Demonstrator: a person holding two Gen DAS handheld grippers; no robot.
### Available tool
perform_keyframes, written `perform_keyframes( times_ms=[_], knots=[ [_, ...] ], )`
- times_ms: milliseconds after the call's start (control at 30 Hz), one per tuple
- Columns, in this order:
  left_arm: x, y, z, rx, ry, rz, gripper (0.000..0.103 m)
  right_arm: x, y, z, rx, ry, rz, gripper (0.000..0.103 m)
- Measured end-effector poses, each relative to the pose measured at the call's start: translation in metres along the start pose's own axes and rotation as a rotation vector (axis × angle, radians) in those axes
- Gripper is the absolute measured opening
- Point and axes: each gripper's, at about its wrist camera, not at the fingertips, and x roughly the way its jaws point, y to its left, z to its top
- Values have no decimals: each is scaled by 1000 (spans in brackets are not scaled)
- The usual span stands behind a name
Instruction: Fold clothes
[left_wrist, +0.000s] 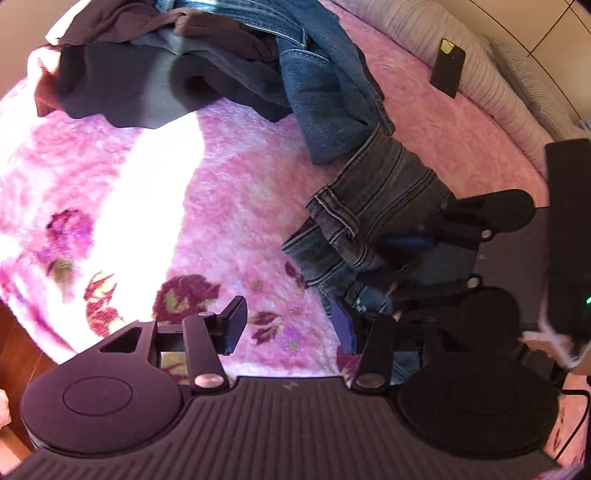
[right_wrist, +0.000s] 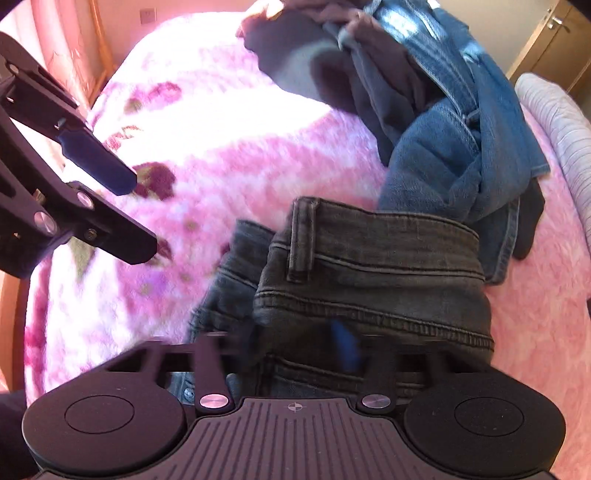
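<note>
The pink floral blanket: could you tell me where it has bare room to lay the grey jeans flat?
The pink floral blanket lies bare between the left gripper, the grey jeans and the dark sweater. It is crowded on the far side, where the blue jeans are piled beside the sweater.

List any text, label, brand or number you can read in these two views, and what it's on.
No readable text in either view.
Yellow tag on the black case by the pillow: too small to read.
Small mark on the left tongs' body: a symbol, too faint to read.
Crosshair mark on the right tongs' body: a symbol, no letters.
Button on the grey jeans: blurred, unreadable.
</note>
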Motion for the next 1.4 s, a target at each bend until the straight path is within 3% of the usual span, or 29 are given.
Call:
perform_keyframes(
  times_ms=[67, 200, 333, 433, 667, 767, 833, 867, 967, 1067, 1267, 1400],
  knots=[
    [10, -4, 8, 1, 9, -36, 50, -15, -13, -4, 53, -13, -17, 8],
    [38, -19, 25, 24, 32, -77, 61, -84, -63, -26, 285, -74, -74, 4],
    [72, -40, 31, 108, 111, 29, 62, -147, -101, -57, 477, -131, -184, 4],
    [73, -48, 26, 119, 106, 68, 62, -185, -122, -87, 622, -162, -244, 4],
    [65, -34, 6, 26, 83, 125, 62, -222, -118, -111, 723, -214, -298, 4],
    [71, -31, 5, 8, 68, 40, 62, -230, -117, -110, 735, -235, -299, 4],
    [75, -36, 9, 22, 61, 34, 60, -234, -117, -109, 737, -246, -301, 4],
    [73, -37, 11, 30, 46, 30, 40, -236, -117, -109, 739, -252, -304, 4],
    [59, -42, 22, 62, -27, -2, 23, -247, -117, -108, 750, -265, -326, 4],
    [24, -58, 42, 152, -156, -64, 17, -268, -118, -111, 775, -283, -363, 4],
    [-74, -135, 107, 479, -422, -208, 11, -344, -109, -120, 851, -391, -440, 4],
    [-152, -176, 151, 579, -619, -240, 10, -405, -86, -106, 830, -503, -477, 4]
  ],
)
